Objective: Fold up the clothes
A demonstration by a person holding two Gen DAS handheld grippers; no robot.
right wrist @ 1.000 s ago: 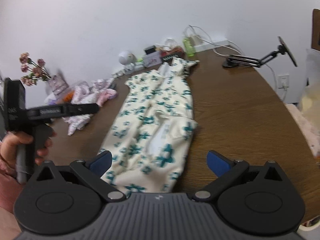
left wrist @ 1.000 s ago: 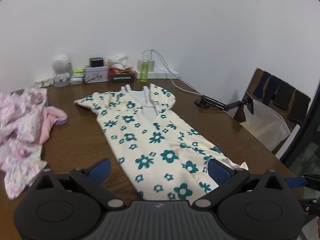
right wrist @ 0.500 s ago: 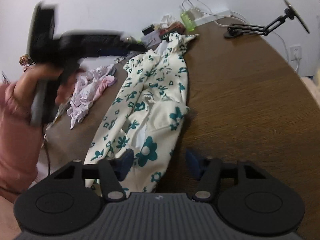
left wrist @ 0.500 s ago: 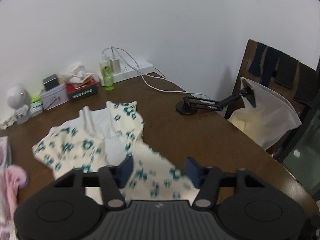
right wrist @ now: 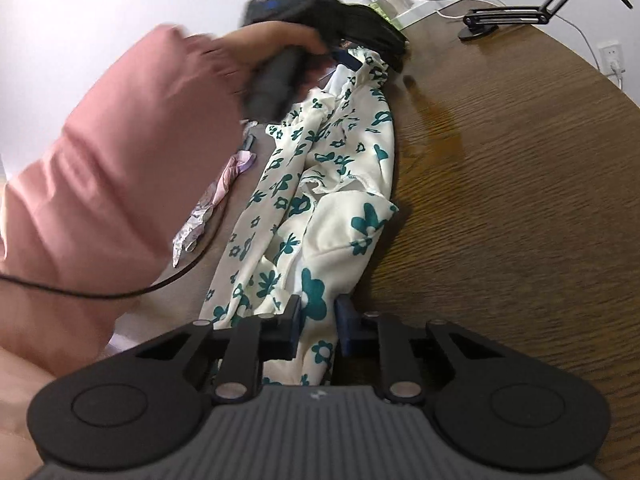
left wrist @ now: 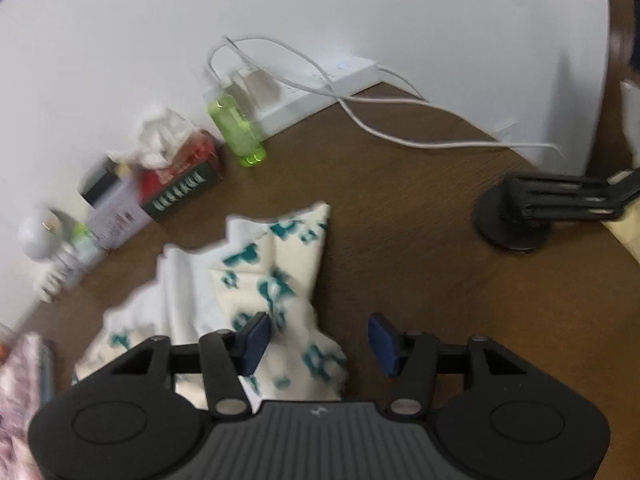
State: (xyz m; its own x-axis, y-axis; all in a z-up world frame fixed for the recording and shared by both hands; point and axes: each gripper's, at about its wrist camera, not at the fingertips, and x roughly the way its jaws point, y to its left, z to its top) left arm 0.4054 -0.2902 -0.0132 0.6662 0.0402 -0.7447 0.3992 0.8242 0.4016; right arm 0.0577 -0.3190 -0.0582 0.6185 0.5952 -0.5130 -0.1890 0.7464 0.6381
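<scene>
Right wrist view: the right gripper [right wrist: 317,330] sits low over the near end of the cream dress with teal flower print [right wrist: 320,184], and its blue-padded jaws are closing with a bunched fold of that fabric between them; the pads already press on the cloth from both sides. The dress lies crumpled lengthwise on the brown wood-grain table [right wrist: 520,184], running from the near edge toward the wall. Farther along it, a hand in a pink sleeve [right wrist: 120,168] holds the left gripper [right wrist: 352,54] by its dark handle, down at the far end of the dress. A small pink and lilac garment [right wrist: 216,196] lies beside the dress, partly hidden by the sleeve.

Left wrist view, blurred by motion: the left gripper's jaws stand apart and are opening slightly. The far end of the dress lies between them, its cloth against the left blue pad [left wrist: 254,338] and clear of the right one, so no grip shows. Beyond, along the white wall, stand a green plastic bottle [left wrist: 236,130], a red and green tissue box [left wrist: 180,176], a white power strip [left wrist: 320,88] with white cables, and a black desk-arm base [left wrist: 512,218].
</scene>
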